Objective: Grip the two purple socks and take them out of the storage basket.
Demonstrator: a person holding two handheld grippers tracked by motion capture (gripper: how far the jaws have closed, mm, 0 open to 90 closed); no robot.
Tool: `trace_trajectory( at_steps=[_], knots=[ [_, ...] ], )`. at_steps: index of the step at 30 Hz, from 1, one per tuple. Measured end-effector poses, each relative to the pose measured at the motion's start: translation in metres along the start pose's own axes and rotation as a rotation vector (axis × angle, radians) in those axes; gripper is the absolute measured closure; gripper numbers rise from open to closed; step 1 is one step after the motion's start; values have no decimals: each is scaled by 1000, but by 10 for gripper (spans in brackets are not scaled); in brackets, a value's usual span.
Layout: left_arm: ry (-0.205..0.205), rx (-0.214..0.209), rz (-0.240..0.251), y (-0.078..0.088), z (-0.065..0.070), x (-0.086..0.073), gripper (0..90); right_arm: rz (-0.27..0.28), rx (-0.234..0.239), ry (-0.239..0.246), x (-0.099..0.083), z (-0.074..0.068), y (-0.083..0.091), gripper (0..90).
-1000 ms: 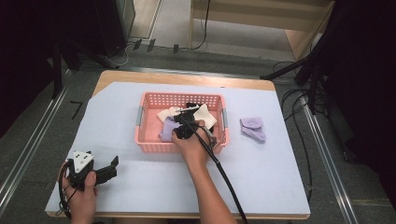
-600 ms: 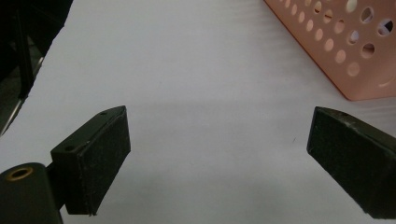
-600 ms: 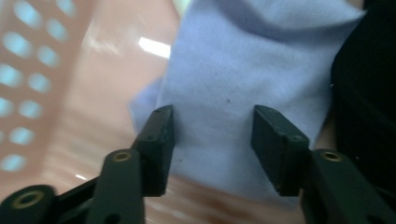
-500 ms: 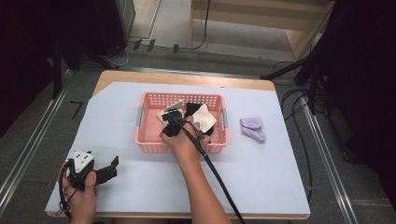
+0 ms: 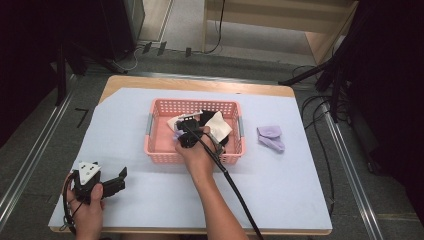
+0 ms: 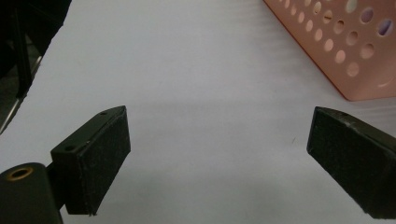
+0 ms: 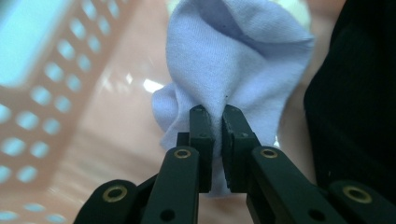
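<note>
From the high view, a pink perforated plastic basket (image 5: 160, 142) sits mid-counter on a pale lilac sheet (image 5: 280, 185), holding white and black cloth pieces. The right tool (image 5: 184, 136) reaches into the basket with a bit of lilac fabric at its tip. A second folded lilac sock (image 5: 270, 138) lies on the sheet, well apart to the basket's right. The left tool (image 5: 111, 184) rests near the counter's front left corner.

In the left gripper view, the left tool's jaws stand spread wide over bare sheet, holding nothing; the basket's corner (image 6: 345, 51) shows at upper right.

In the right gripper view, the right tool (image 7: 216, 128) is pressed together on a fold of a soft lilac knit sock (image 7: 233, 60) above the basket floor, black cloth (image 7: 355, 102) beside it.

Judging by this, one sock is already out and this one looks gripped for removal; the white and black pieces remain.
</note>
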State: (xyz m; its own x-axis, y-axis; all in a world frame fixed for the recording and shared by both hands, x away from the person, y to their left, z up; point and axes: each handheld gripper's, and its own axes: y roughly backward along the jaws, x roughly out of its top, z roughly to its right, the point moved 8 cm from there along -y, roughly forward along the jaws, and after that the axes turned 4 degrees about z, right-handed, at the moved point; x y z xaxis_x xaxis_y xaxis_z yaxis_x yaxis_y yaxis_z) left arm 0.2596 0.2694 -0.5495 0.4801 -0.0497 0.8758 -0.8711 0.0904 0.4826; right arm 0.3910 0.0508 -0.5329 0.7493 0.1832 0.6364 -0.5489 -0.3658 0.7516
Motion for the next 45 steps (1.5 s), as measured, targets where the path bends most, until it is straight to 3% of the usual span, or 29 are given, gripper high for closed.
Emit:
trace_trajectory(
  at_steps=[2, 3, 9, 12, 13, 15, 16, 23, 33, 45],
  knots=[
    [-1, 0, 1, 0, 0, 0, 68, 32, 14, -8, 2, -1, 2, 848],
    [1, 0, 0, 0, 0, 0, 68, 98, 31, 12, 7, -1, 6, 847],
    [1, 2, -3, 0, 0, 0, 68, 272, 50, 40, 17, -1, 16, 847],
    [1, 2, -3, 0, 0, 0, 68, 316, 54, 49, 20, 0, 19, 847],
    [1, 1, -2, 0, 0, 0, 68, 360, 57, 62, 22, 0, 22, 847],
    [0, 1, -2, 0, 0, 0, 68, 378, 56, 64, 24, 0, 23, 846],
    [1, 2, -3, 0, 0, 0, 68, 422, 54, 74, 26, 0, 27, 846],
    [2, 2, -3, 0, 0, 0, 68, 529, 76, 91, 32, 1, 38, 846],
    [-1, 3, -2, 0, 0, 0, 68, 625, 73, 93, 39, 9, 55, 846],
    [0, 2, 1, 0, 0, 0, 68, 685, 40, 97, 45, 26, 70, 846]
  ],
)
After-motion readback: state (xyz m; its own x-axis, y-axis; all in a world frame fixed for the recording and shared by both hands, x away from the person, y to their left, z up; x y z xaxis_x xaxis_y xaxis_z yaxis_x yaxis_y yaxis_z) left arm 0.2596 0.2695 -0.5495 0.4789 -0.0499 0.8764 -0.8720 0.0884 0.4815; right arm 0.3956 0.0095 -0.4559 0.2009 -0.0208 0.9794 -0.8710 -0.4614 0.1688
